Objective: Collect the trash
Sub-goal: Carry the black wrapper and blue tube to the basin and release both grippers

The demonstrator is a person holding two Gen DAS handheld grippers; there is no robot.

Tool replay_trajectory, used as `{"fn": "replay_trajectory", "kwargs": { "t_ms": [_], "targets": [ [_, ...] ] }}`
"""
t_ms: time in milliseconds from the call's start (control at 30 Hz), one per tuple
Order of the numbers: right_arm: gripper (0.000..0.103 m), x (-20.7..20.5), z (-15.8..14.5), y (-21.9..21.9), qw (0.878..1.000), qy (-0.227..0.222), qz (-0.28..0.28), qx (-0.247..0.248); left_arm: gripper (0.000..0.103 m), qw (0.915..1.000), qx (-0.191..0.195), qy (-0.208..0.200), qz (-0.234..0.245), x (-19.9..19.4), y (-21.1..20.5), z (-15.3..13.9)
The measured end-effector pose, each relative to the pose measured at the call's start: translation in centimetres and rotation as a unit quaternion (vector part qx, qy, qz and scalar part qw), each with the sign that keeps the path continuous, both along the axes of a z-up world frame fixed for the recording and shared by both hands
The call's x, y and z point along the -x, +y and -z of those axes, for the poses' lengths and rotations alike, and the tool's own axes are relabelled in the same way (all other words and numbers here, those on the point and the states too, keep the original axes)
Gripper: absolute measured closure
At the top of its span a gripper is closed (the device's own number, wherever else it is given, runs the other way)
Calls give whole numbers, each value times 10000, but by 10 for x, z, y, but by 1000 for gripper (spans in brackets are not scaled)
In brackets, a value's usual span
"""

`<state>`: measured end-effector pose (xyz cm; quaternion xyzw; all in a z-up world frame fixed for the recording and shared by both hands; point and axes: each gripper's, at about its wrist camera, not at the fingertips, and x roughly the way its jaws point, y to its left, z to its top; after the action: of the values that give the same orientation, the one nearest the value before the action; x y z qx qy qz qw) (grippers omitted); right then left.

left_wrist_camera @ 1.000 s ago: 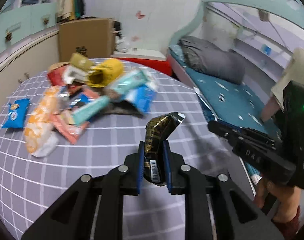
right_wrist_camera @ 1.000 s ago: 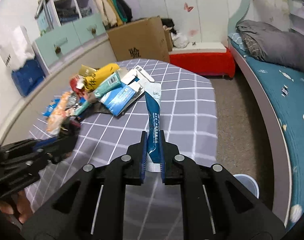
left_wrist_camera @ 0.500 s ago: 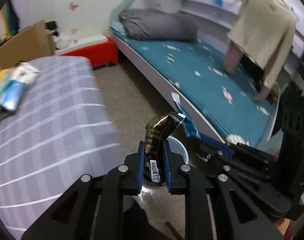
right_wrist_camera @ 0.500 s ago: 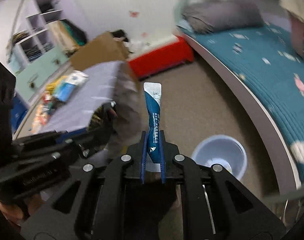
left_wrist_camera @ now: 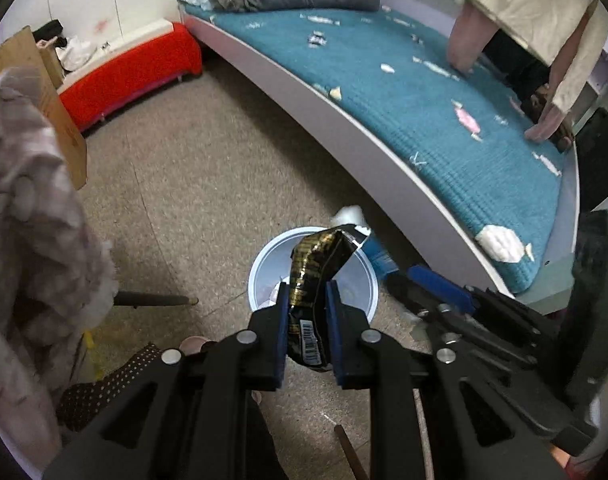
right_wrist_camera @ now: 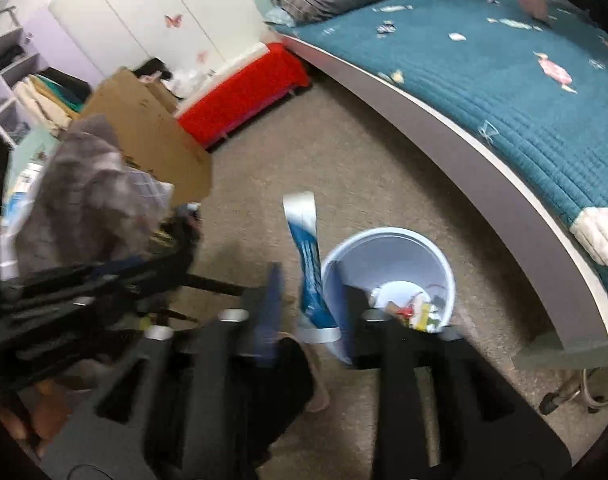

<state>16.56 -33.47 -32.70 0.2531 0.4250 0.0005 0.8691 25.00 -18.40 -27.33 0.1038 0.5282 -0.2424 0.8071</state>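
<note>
Tongs on the right (right_wrist_camera: 310, 312) are opening, releasing a blue sachet (right_wrist_camera: 306, 256) beside the part-filled bin (right_wrist_camera: 388, 240); left tongs (left_wrist_camera: 306, 316) are gripping a black-and-gold wrapper (left_wrist_camera: 316, 264) above it.

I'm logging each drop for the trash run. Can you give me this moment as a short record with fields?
left gripper: shut on black and gold wrapper, above the bin
right gripper: jaws have just been opening; blue and white sachet loose between them
bin: pale blue, on the floor beside the bed, some trash already inside
left to do: black and gold wrapper not yet dropped
</note>
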Motion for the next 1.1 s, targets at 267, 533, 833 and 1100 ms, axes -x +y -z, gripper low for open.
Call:
{"fn": "replay_trajectory", "kwargs": {
  "t_ms": [267, 533, 833, 1100],
  "targets": [
    [47, 11, 27, -11, 9992, 300, 270, -52, 86, 9992, -245, 296, 68, -13, -14, 36],
    [45, 20, 27, -22, 9985, 289, 449, -87, 86, 9981, -336, 467, 213, -13, -28, 52],
    [45, 44, 4, -46, 9932, -202, 1148, -5, 84, 9984, -238, 360, 357, -13, -46, 36],
    [45, 54, -8, -56, 9914, -266, 1283, 6, 23, 9997, -147, -57, 161, -10, -44, 9]
  ]
}}
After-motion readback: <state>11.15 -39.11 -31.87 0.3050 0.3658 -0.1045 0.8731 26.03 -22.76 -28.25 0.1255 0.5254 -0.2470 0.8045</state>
